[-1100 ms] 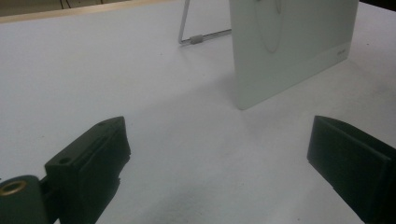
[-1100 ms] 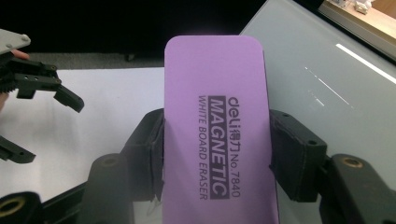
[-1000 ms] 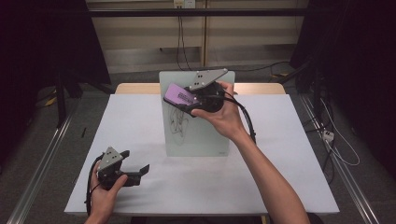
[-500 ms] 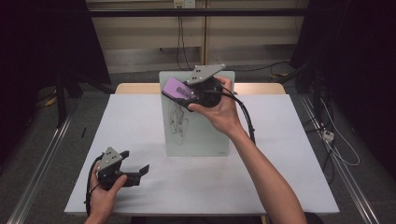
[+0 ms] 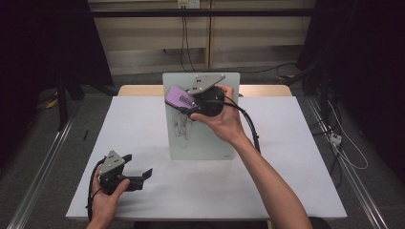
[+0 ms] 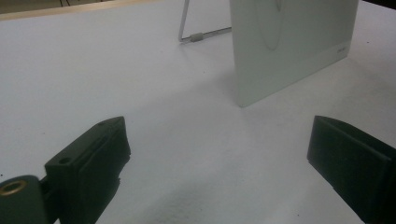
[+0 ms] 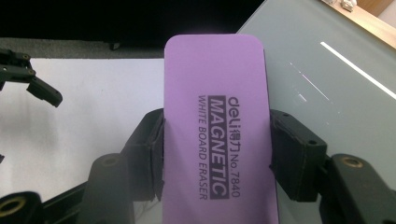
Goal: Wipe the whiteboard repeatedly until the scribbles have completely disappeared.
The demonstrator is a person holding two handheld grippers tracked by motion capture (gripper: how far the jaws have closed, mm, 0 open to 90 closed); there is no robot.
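High view: the right gripper [image 5: 184, 106] is raised at the upper part of an upright whiteboard [image 5: 210, 138] that stands on the white table [image 5: 296, 157]; its jaws are clamped on a purple eraser [image 5: 179, 98], which lies against the board's upper left area, above dark scribbled marks [image 5: 180, 121]. A black cable [image 5: 248, 125] trails from this gripper along the forearm and crosses the board's right half. The left gripper [image 5: 145, 174] rests low on the table near its front left corner, well apart from the board, jaws spread with nothing between them. Left gripper view: both black jaws stand wide apart over bare table; the board's lower corner [image 6: 289, 60] and its wire stand [image 6: 201, 35] lie ahead. Right gripper view: the eraser [image 7: 217, 135], printed "MAGNETIC WHITE BOARD ERASER", is pinched on both long edges by the jaws and hides much of the board surface [image 7: 327, 79] behind; the left gripper [image 7: 32, 79] shows far off at the left.
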